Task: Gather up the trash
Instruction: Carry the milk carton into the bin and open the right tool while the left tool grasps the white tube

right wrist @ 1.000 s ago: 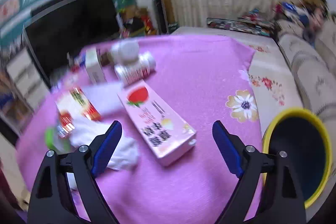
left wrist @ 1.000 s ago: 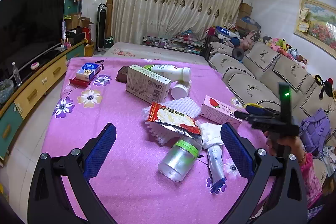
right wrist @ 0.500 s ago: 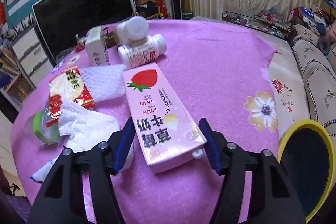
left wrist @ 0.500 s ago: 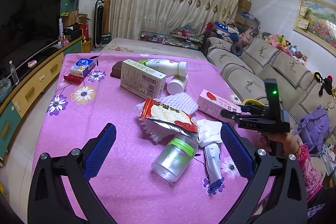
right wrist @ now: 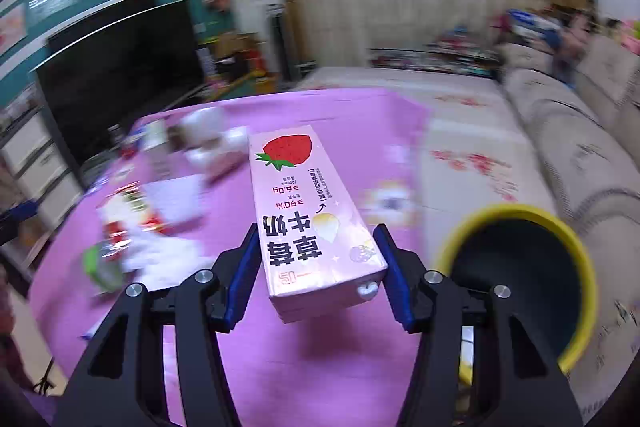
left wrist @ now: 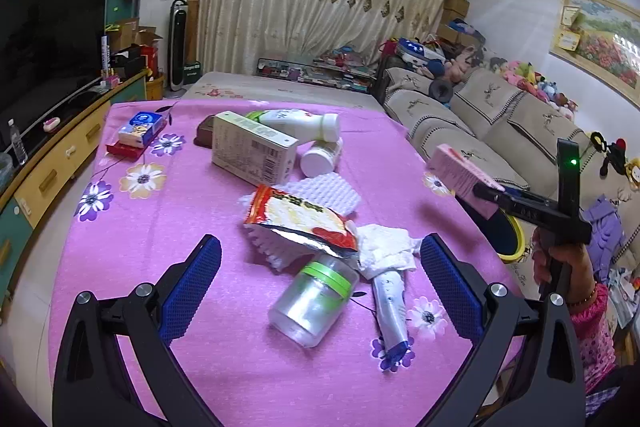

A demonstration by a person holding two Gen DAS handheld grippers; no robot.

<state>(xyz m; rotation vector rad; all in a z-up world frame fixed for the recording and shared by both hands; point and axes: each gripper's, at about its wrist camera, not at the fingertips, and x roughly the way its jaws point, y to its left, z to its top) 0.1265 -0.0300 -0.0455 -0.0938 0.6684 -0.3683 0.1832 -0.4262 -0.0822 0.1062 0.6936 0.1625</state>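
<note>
My right gripper is shut on a pink strawberry milk carton and holds it lifted above the purple table; the carton also shows in the left wrist view. A yellow-rimmed trash bin stands beside the table, just right of the carton. My left gripper is open and empty above a pile of trash: a red snack bag, a clear jar with a green band, crumpled tissue and a white tube.
Farther back on the table lie a beige carton, two white bottles, a white foam net and a blue tissue pack. A sofa runs along the right. A TV cabinet stands at the left.
My right gripper closed on the pink carton and lifted it off the table toward the bin. My left gripper stayed open above the pile.
</note>
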